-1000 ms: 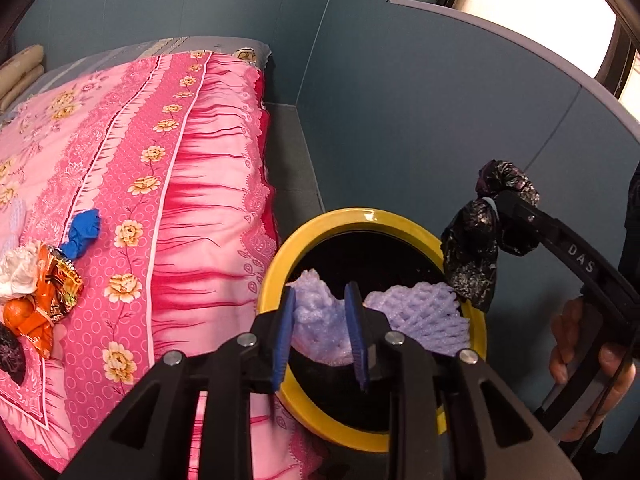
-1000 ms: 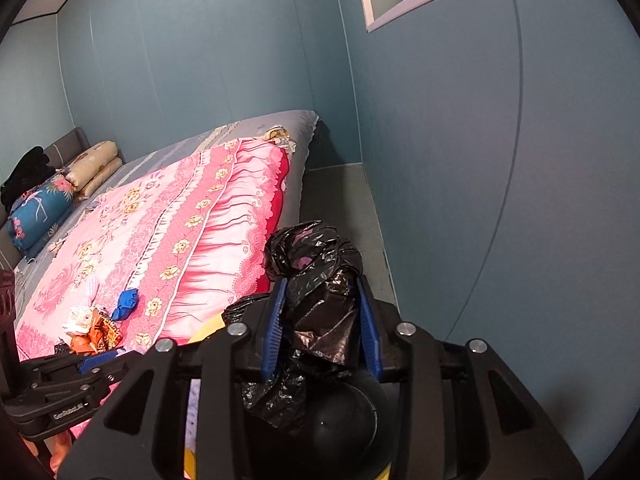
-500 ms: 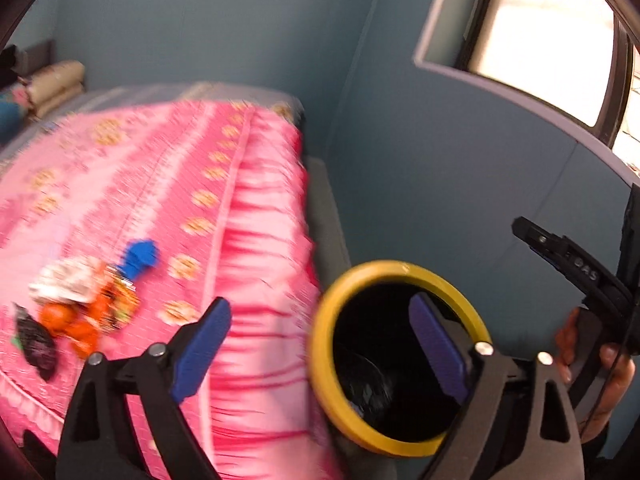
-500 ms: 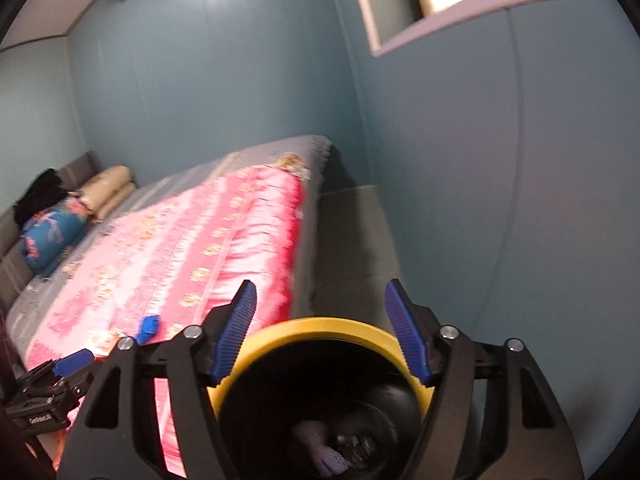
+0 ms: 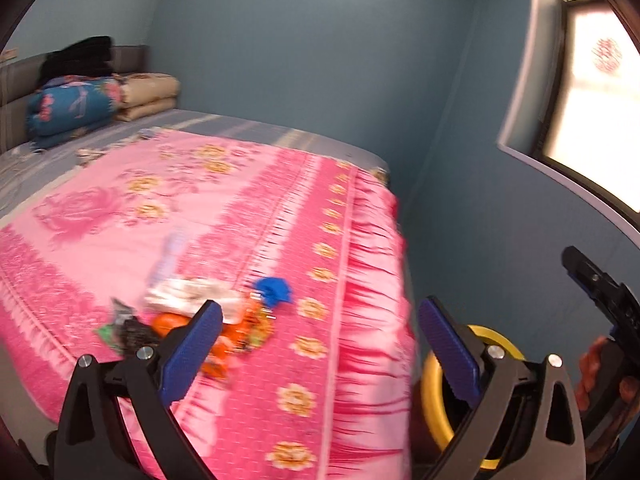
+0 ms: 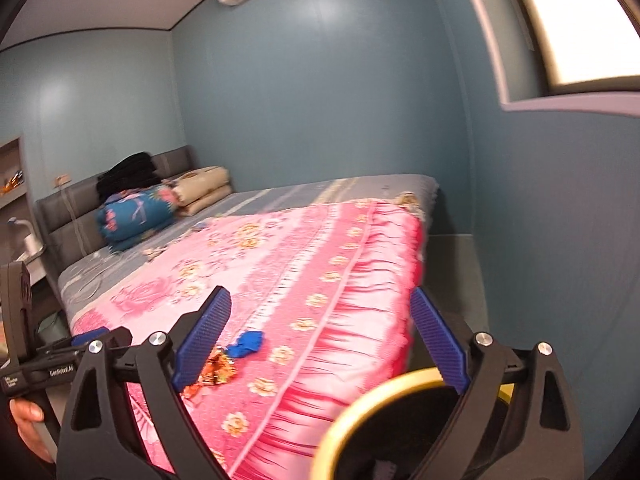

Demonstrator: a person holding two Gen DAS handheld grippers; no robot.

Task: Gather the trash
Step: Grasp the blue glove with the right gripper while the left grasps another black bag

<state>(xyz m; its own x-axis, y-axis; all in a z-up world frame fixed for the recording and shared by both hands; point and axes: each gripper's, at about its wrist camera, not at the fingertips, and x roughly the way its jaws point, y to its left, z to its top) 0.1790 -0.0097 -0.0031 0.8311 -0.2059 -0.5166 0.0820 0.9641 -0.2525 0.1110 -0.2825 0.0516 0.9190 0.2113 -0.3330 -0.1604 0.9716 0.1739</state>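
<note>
Both wide open and empty — left gripper [image 5: 318,344] nearer the trash pile [image 5: 192,316] on the pink bedspread [image 5: 280,240], right gripper [image 6: 320,340] over the yellow-rimmed bin [image 6: 360,408] — pile dead ahead.

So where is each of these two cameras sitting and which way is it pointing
Left wrist: rides the left gripper, jaws wide open, facing across the pink bedspread at the trash pile; the right gripper and its hand show at right.
Right wrist: rides the right gripper, jaws open, above the yellow-rimmed bin, facing up the bed toward the pillows; the left gripper shows at lower left.
Shared: bedspread, blue scrap, bin, window wall.
</note>
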